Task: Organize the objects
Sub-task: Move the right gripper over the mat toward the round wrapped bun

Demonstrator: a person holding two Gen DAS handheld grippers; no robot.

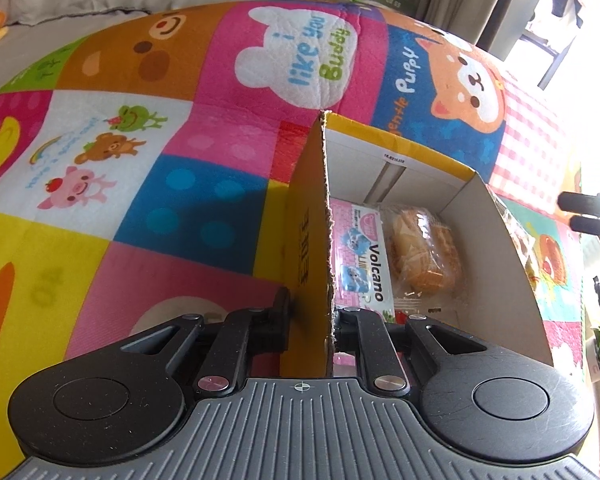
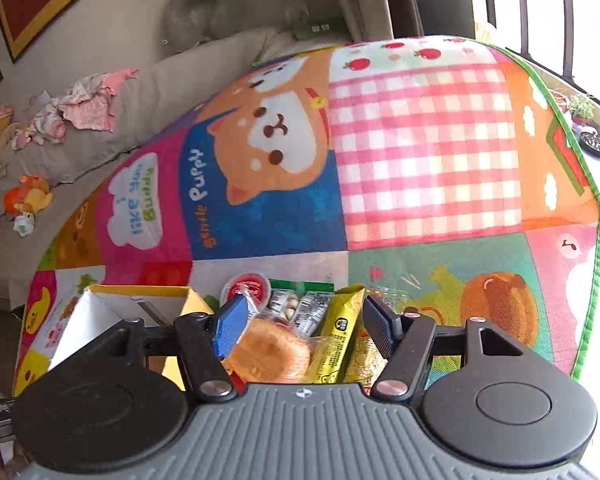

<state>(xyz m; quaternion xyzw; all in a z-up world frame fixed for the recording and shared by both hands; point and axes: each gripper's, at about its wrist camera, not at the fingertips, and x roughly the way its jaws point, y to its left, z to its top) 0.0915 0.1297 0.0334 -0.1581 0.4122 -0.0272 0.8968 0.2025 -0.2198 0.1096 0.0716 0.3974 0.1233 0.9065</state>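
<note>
Pinching the cardboard box point(image 1: 384, 152) wall steady, the left gripper point(image 1: 312, 316) anchors while the open right gripper point(image 2: 298, 322) straddles a wrapped bun point(image 2: 270, 354), which next needs clamping.

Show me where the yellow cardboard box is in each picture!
Left wrist view: the yellow cardboard box fills the middle and right; the left tongs pinch its near wall.
Right wrist view: it sits low on the left, beside the snack pile.
Shared landmark: the orange puppy patch on the mat.
</note>
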